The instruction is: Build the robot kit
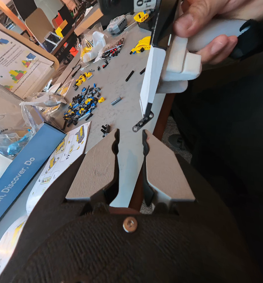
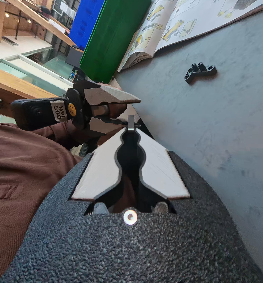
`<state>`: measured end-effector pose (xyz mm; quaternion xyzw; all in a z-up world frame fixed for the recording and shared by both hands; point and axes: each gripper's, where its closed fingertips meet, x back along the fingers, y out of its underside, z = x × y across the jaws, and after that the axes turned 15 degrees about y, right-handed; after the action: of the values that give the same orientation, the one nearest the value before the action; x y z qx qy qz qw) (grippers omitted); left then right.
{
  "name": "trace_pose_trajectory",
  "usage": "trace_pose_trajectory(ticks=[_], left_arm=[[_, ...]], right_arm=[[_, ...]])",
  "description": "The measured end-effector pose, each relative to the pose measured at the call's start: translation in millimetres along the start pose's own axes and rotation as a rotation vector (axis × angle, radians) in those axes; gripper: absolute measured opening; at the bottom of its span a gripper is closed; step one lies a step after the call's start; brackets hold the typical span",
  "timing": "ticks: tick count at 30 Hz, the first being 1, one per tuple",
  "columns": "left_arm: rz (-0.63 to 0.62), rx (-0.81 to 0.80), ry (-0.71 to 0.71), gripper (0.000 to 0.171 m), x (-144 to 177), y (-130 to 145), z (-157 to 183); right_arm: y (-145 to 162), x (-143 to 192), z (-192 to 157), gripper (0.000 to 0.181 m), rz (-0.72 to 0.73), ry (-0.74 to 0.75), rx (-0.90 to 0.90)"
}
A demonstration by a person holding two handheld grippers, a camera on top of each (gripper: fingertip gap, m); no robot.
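My right gripper [image 2: 130, 129] is shut on a thin dark beam with holes, seen edge-on at its tips [image 2: 130, 122]. In the left wrist view the right gripper [image 1: 147, 111], held by a hand, comes in from the upper right and the beam [image 1: 143, 121] hangs from its tips above the grey table's edge. My left gripper [image 1: 130, 133] is open and empty, its tips just below the beam's free end. In the right wrist view the left gripper [image 2: 132, 111] stands open beside the beam. A black bent piece with pins [image 2: 201, 72] lies on the table, also in the left wrist view [image 1: 105, 129].
A pile of small blue, yellow, grey and black pieces [image 1: 82, 105] lies mid-table. An open instruction booklet [image 1: 63, 154] [image 2: 173, 27] and a blue box [image 1: 20, 168] lie nearby, with plastic bags [image 1: 40, 99] at left. Green [image 2: 112, 38] and blue [image 2: 86, 23] boxes stand behind the booklet. The table edge [image 1: 163, 119] is close. Less than 4 cm separates the two grippers' tips.
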<state>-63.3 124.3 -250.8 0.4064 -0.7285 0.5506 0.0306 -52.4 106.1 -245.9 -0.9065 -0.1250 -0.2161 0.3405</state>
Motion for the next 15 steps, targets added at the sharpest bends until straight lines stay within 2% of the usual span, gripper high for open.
trace_pose_trajectory(ticks=[5,9,15], left_arm=[[0.006,-0.101,-0.013,0.020,3.9,-4.7,2.7],[0.017,-0.136,0.001,0.015,3.3,-8.3,8.1],[-0.031,-0.156,0.002,0.010,-1.0,-2.1,9.4]], right_arm=[[0.6,0.2,-5.5,0.007,-0.014,-0.059,-0.057],[0.5,0.1,-3.2,0.007,-0.013,-0.056,-0.066],[1.1,-2.8,2.3,0.007,-0.003,-0.022,-0.044]])
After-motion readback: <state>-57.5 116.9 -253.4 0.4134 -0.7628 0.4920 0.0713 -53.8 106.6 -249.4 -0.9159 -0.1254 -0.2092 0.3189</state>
